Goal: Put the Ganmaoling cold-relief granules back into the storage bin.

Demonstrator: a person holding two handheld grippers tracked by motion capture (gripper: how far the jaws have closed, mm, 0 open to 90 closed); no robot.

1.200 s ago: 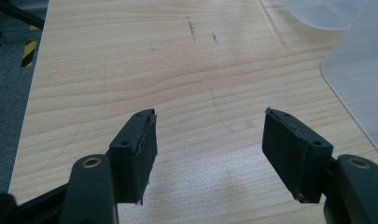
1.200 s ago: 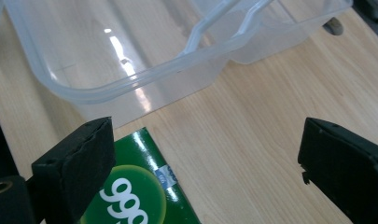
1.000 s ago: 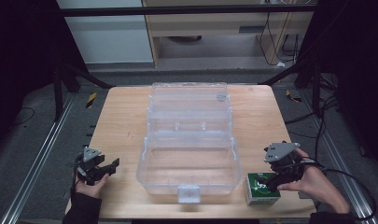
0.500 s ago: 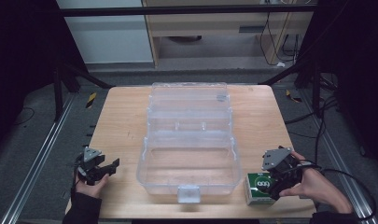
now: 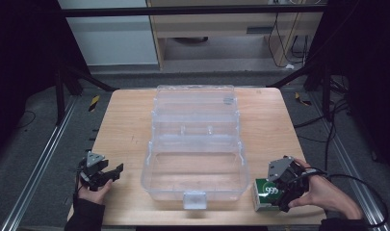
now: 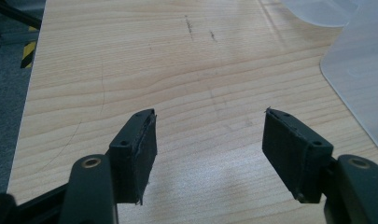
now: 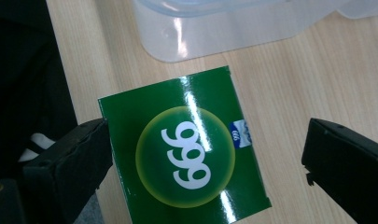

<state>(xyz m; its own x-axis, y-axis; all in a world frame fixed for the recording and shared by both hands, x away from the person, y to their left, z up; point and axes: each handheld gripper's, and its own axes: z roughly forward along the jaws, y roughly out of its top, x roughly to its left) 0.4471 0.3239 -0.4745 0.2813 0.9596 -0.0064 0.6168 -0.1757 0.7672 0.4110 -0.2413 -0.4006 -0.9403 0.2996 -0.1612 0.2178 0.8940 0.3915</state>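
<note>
A green carton [image 5: 265, 196] printed "999" lies flat near the table's front right edge. My right gripper [image 5: 276, 191] hovers over it, held by a hand. In the right gripper view the carton [image 7: 186, 149] lies below and between the black jaws of the right gripper [image 7: 207, 140]. The jaws have just been opening; one pad [image 7: 79, 154] sits at the carton's edge and the other stands well off it. My left gripper [image 5: 113, 174] rests open at the front left, and the left gripper [image 6: 210, 135] has only bare wood between its pads.
A large clear plastic case [image 5: 149, 173] lies open in the middle of the wooden table [image 5: 120, 125], lid folded away to the far side. Its front corner [image 7: 214, 28] is close beyond the carton, and its edge [image 6: 359, 70] lies right of the left gripper.
The right gripper has shifted a little toward the front and left, over the green carton, and its jaws stand wider. The left gripper has kept still.
</note>
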